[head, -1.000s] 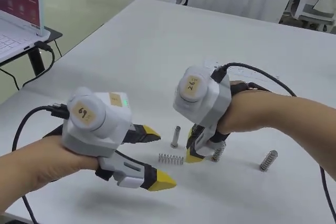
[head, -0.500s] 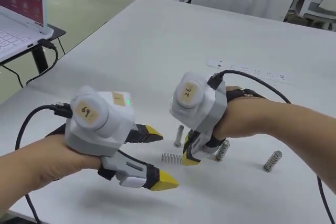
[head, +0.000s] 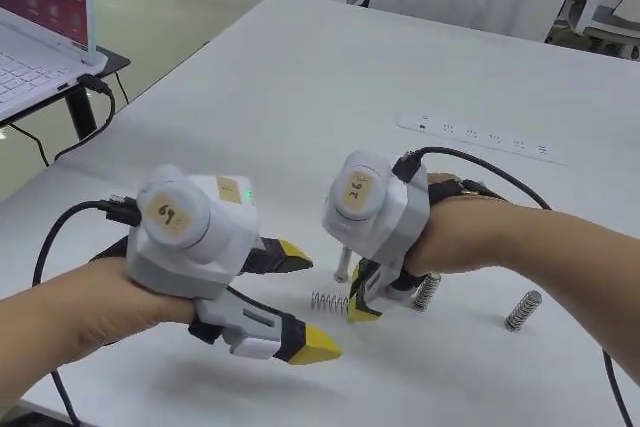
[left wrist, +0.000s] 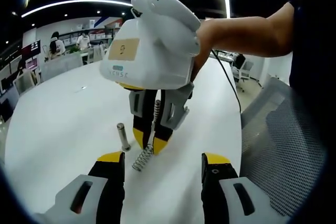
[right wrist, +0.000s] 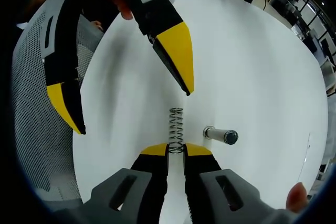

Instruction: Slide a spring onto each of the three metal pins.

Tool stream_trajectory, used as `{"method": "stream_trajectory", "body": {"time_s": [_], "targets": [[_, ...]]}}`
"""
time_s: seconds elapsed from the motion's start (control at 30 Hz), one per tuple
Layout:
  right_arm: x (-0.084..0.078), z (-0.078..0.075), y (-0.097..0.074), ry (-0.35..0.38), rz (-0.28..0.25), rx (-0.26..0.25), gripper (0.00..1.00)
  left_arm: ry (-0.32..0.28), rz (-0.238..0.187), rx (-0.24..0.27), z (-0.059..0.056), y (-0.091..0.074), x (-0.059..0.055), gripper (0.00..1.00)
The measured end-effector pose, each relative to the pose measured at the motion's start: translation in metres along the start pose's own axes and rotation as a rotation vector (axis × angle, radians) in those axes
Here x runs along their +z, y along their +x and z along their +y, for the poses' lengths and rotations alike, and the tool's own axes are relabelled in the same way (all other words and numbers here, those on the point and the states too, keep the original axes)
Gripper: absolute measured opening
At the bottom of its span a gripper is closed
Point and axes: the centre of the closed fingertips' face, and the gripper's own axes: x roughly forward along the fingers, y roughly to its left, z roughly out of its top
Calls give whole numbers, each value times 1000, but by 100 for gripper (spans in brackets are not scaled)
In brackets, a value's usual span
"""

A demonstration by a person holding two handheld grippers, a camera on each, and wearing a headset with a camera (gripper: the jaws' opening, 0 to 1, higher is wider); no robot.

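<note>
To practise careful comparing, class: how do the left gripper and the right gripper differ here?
The left gripper has jaws wide apart, holding nothing; the right gripper has jaws shut on one end of the spring lying on the table. The left gripper reaches nearly level; the right gripper points steeply down. Both have white bodies and yellow-tipped jaws.

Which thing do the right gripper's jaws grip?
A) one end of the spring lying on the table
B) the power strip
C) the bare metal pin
A: in the right gripper view the right gripper pinches one end of the loose spring, the bare pin untouched beside it.
</note>
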Motion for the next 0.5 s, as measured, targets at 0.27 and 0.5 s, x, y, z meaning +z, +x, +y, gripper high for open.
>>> {"method": "stream_trajectory", "body": {"time_s": [0.27,0.5], "targets": [[-1,0,-4,12,-13,-10,8,6,9,-2,-1,1,-2,54],[-2,5,-17,27,-24,-5,8,17,16,-7,-2,2,-2,53]]}}
